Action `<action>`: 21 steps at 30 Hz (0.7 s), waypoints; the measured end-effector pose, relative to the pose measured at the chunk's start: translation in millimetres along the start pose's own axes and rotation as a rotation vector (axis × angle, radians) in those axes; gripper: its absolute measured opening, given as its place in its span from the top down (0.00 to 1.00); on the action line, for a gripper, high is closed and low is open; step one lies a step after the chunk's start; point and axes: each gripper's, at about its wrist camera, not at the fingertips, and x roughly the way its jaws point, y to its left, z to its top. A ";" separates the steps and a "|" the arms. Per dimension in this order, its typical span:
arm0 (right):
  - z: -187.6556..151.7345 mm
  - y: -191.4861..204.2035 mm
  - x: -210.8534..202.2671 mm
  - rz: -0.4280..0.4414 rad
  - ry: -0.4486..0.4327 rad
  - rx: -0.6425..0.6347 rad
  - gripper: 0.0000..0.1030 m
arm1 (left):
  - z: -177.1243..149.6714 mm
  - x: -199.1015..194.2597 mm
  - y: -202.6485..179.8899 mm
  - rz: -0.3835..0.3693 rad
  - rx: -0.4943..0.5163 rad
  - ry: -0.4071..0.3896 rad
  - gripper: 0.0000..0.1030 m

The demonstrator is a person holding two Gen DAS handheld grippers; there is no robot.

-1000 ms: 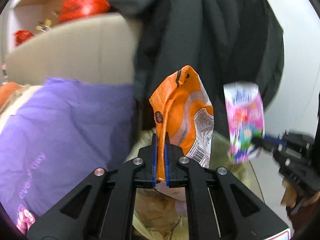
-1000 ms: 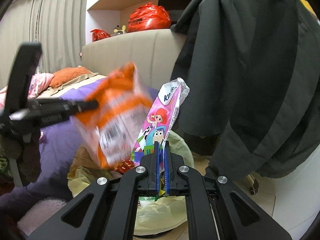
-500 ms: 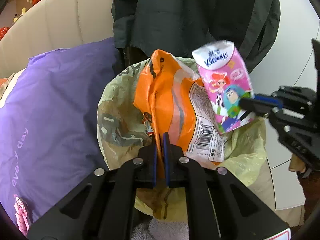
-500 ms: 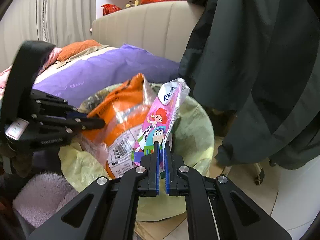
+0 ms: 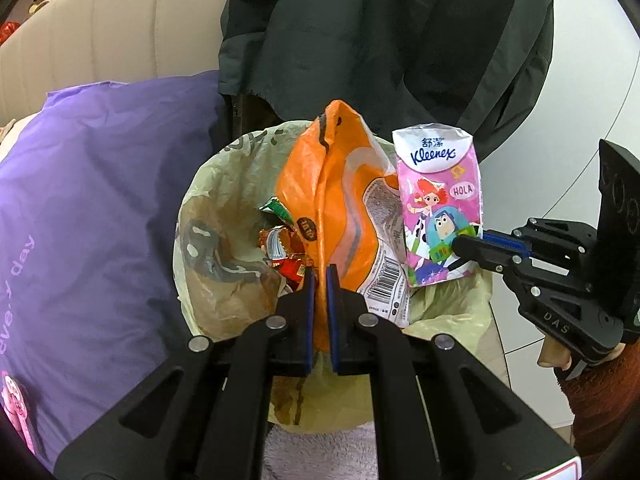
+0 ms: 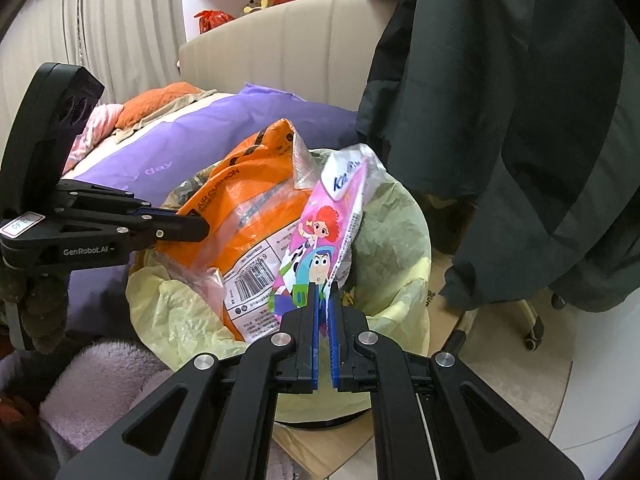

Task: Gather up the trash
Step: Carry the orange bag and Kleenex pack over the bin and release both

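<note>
A: Where is the trash relative to the grippers?

B: The left gripper [image 5: 319, 280] is clamped on the lower edge of an orange air-cushion bag [image 5: 336, 216], which stands up from its fingers over the mouth of the bin bag [image 5: 224, 184]. The right gripper [image 6: 325, 300] pinches the bottom corner of a pink Kleenex tissue pack [image 6: 324, 236], jaws nearly together with the wrapper between them.

A: How do the two pieces sit?

B: Just beside each other, the tissue pack on the right of the orange bag, overlapping it in the right wrist view. Both hang above the yellowish bin bag, whose liner already holds red and green wrappers [image 5: 280, 248].

A: What surrounds them?

B: A purple bedcover [image 5: 92, 208] lies left of the bin, and a dark jacket [image 5: 380, 40] hangs right behind it, its hem close to the rim. A fuzzy lilac fabric [image 6: 96, 380] sits against the bin's near side.
</note>
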 end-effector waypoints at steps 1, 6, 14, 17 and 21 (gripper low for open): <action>0.1 0.6 -0.2 0.001 -0.002 0.000 0.94 | -1.2 -0.9 -1.2 0.001 0.001 0.001 0.95; -0.1 0.4 -2.6 0.009 -0.017 0.013 0.94 | -0.6 -2.5 0.2 0.002 -0.008 -0.009 0.95; -1.7 -0.1 -4.0 0.008 -0.034 0.025 0.93 | 1.2 -9.7 4.6 -0.004 -0.046 -0.041 0.95; -3.0 0.4 -3.0 0.000 -0.029 0.028 0.93 | 0.2 -13.8 3.8 0.007 -0.047 -0.058 0.91; -3.4 1.5 -4.1 -0.021 -0.031 0.028 0.93 | -0.7 -21.1 2.3 0.021 -0.038 -0.084 0.74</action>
